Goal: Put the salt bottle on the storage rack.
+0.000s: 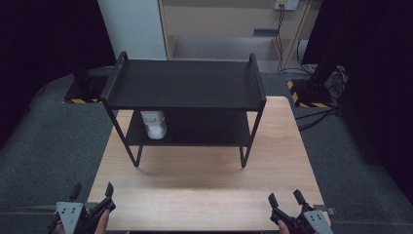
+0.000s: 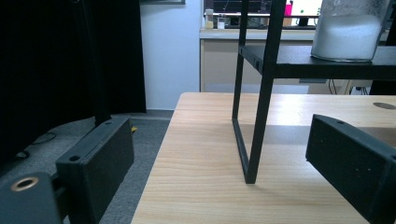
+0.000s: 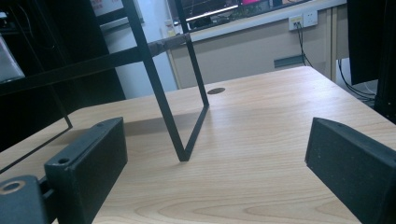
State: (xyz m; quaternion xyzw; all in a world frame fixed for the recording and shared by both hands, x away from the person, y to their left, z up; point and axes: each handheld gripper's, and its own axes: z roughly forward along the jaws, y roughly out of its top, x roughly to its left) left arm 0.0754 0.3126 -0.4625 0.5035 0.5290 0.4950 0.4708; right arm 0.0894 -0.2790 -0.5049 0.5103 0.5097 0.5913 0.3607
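A black two-tier metal rack (image 1: 185,83) stands at the back half of the wooden table (image 1: 204,190). On its lower shelf, at the left, sits a clear jar of white powder (image 1: 154,124), also seen in the left gripper view as the jar (image 2: 348,30) on the shelf (image 2: 327,63). My left gripper (image 1: 92,190) rests at the table's front left corner, jaws wide apart with nothing between them. My right gripper (image 1: 286,197) is at the front right corner, also open and empty. In the right gripper view the rack's leg frame (image 3: 180,116) stands ahead.
Grey carpet surrounds the table. Black stands with yellow-striped bases (image 1: 311,95) flank the far corners. A white pillar (image 1: 134,29) and a wooden cabinet with cables (image 1: 282,34) lie beyond. A small round hole (image 3: 215,90) marks the tabletop.
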